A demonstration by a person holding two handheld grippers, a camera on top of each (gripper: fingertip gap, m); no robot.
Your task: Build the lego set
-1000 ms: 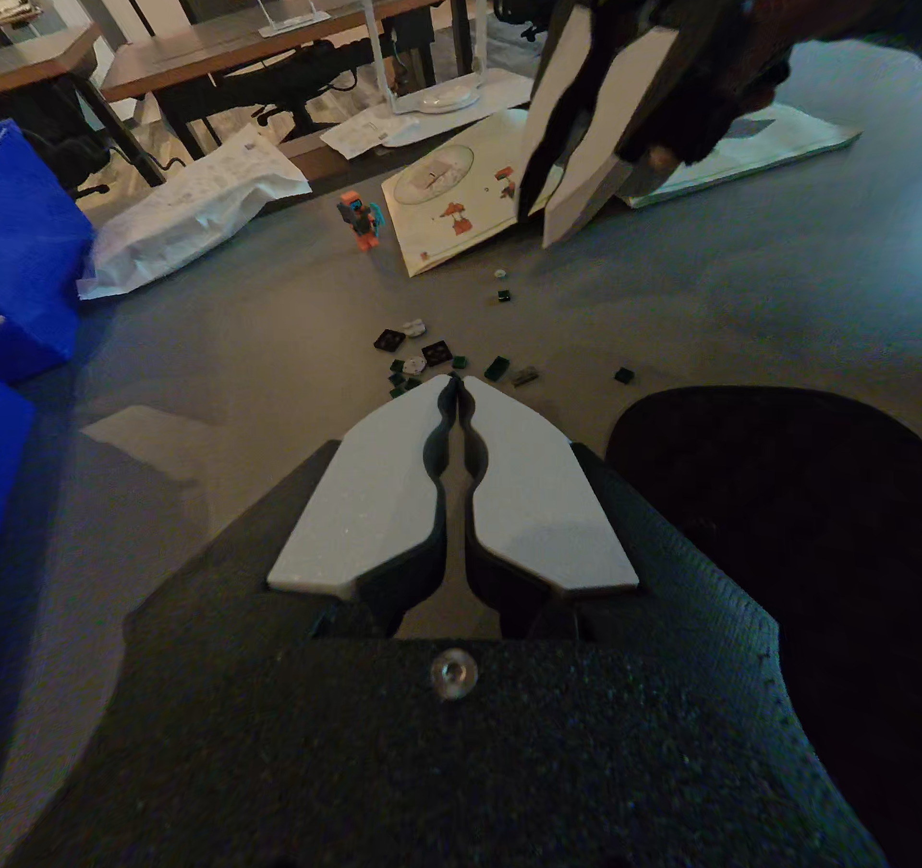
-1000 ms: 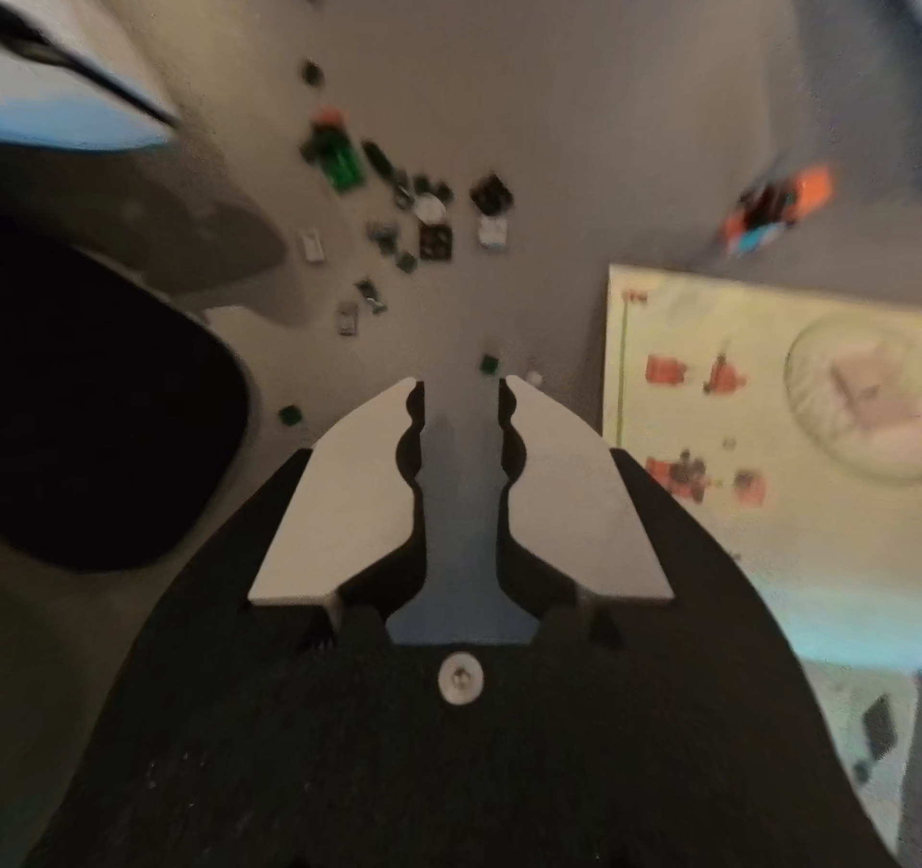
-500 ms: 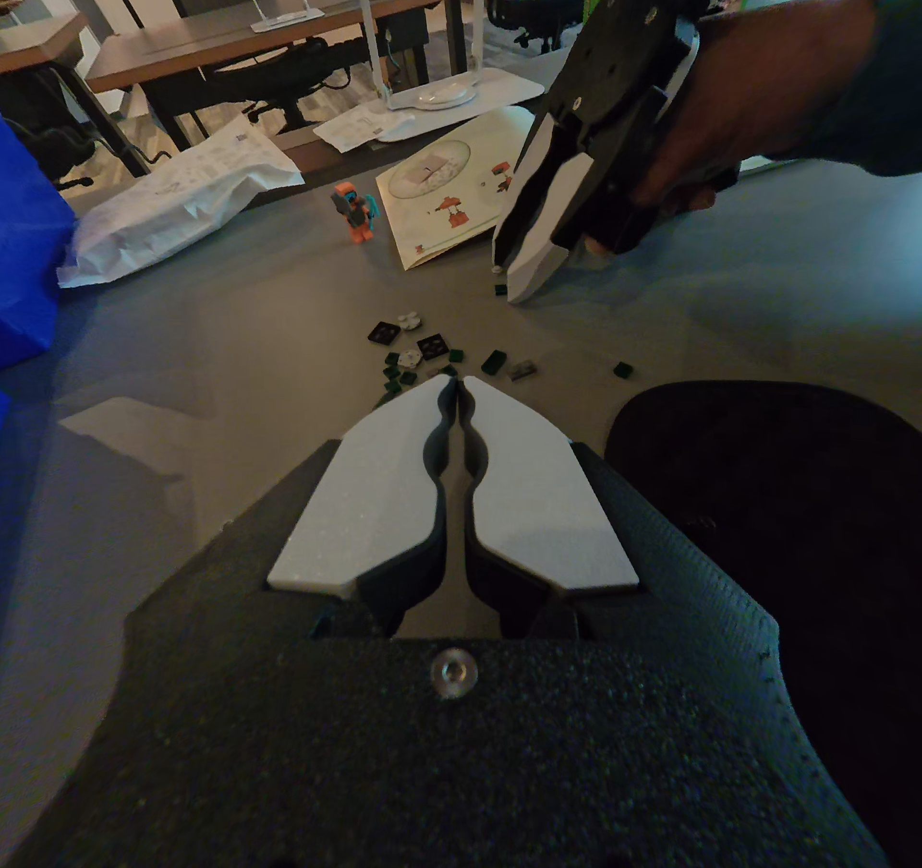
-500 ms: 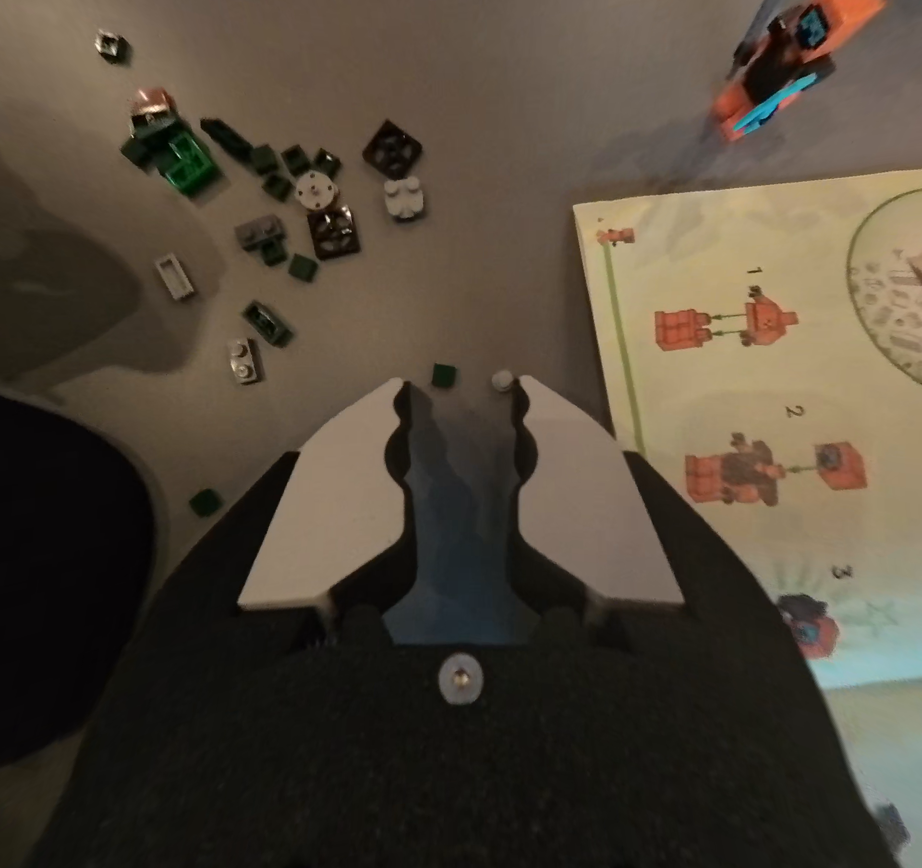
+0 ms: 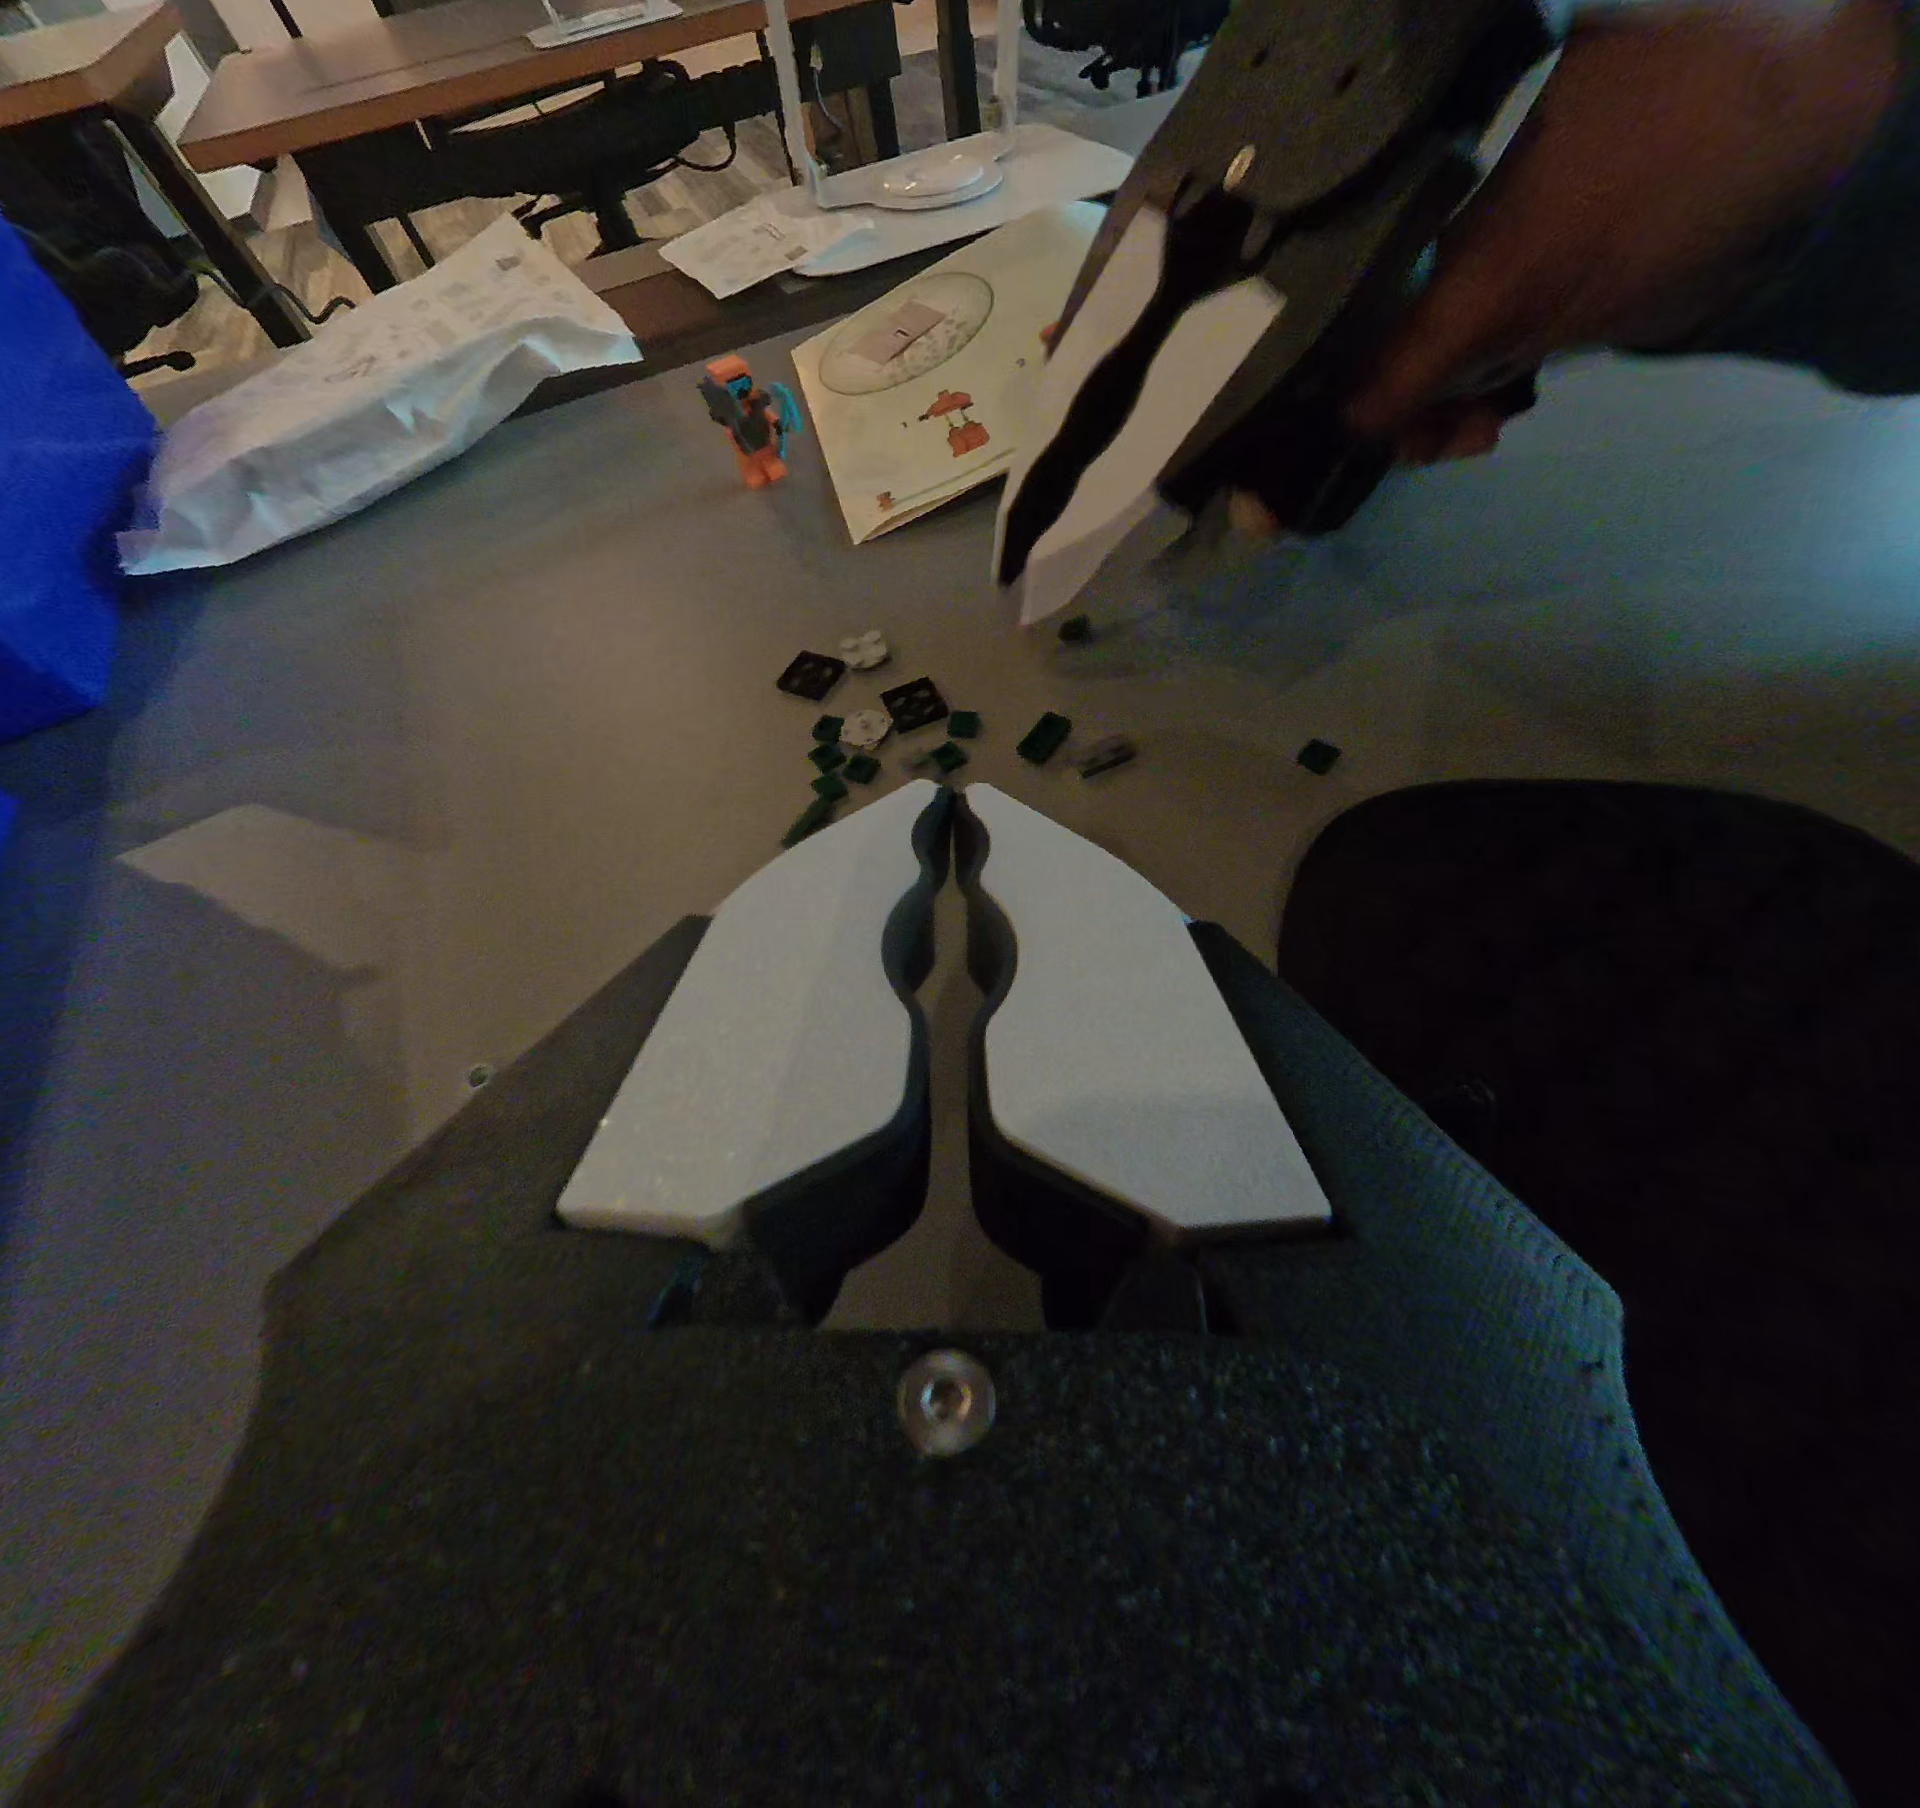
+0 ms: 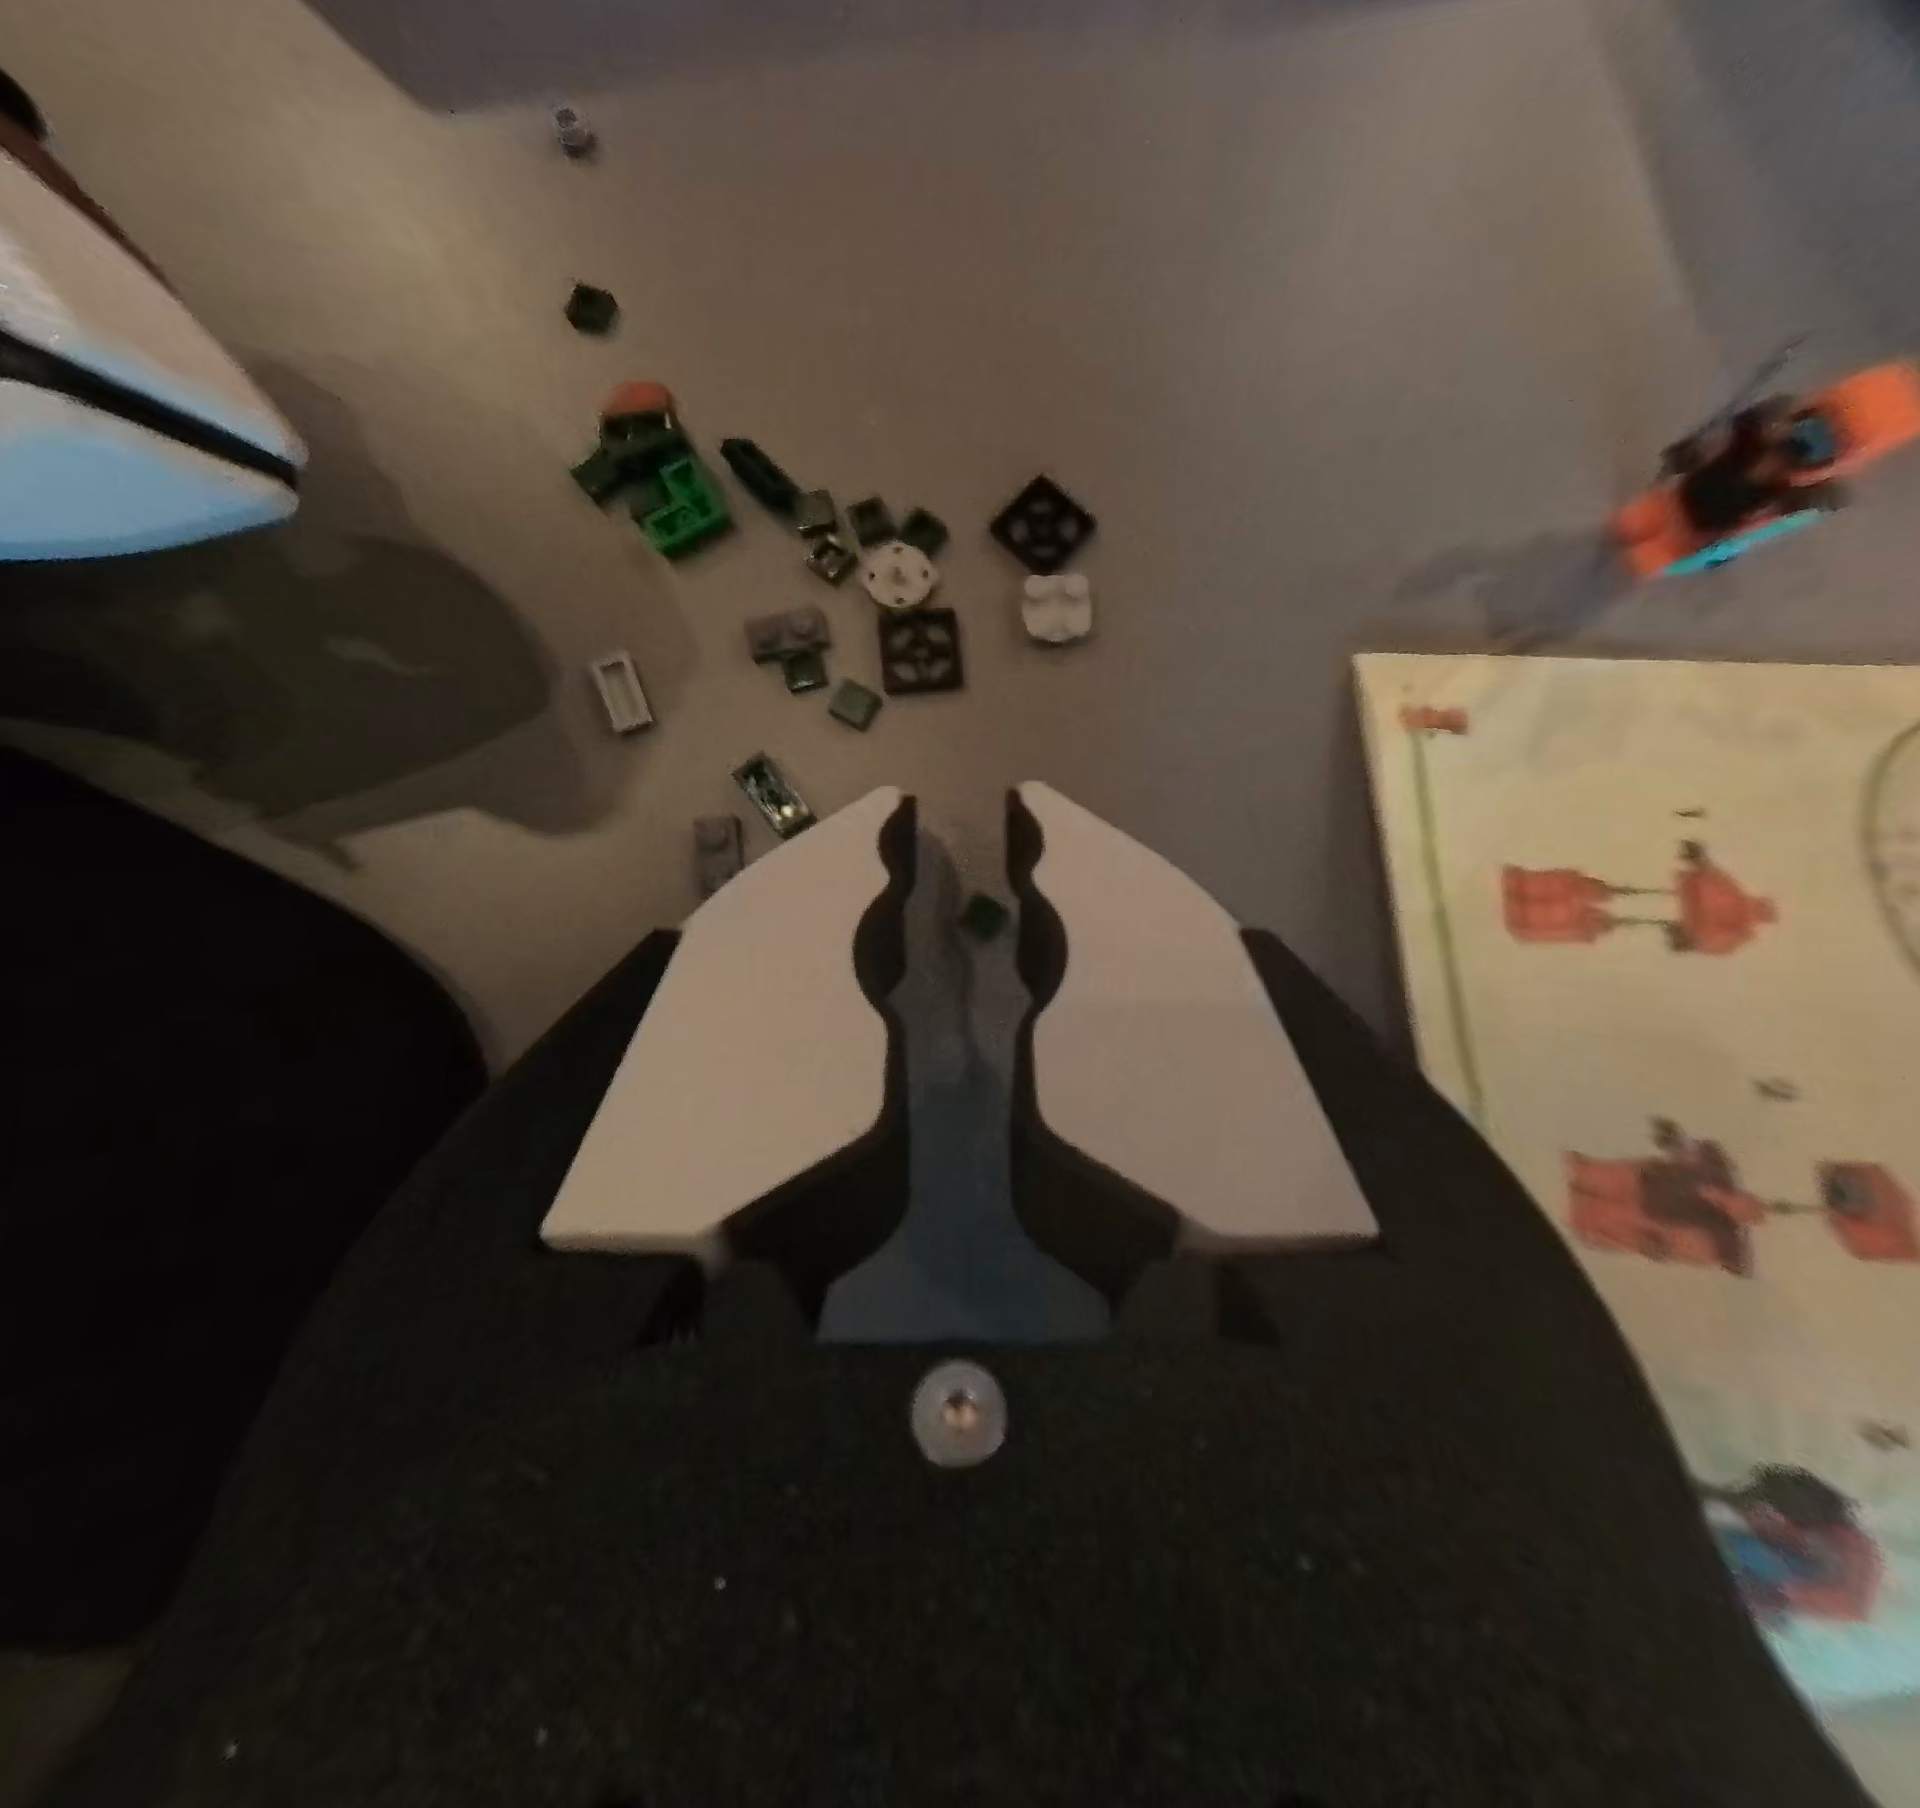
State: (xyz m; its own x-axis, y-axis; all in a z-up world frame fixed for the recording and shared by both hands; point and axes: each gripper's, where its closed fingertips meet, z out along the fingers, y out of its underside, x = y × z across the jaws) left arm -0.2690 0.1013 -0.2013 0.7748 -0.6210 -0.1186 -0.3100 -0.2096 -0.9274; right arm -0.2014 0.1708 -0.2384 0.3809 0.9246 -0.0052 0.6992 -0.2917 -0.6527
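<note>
Step in hand, by judgement: pick-up of small dark green piece; your right gripper released, fingers straddling piece on grey table, not yet gripping; next: lower, centre, squeeze gently; tiny piece may skid. Your left gripper clenched, empty, idle near loose brick pile. Right wrist view alone shows piece between fingers; left wrist view alone shows orange figure standing upright beside instruction booklet.
</note>
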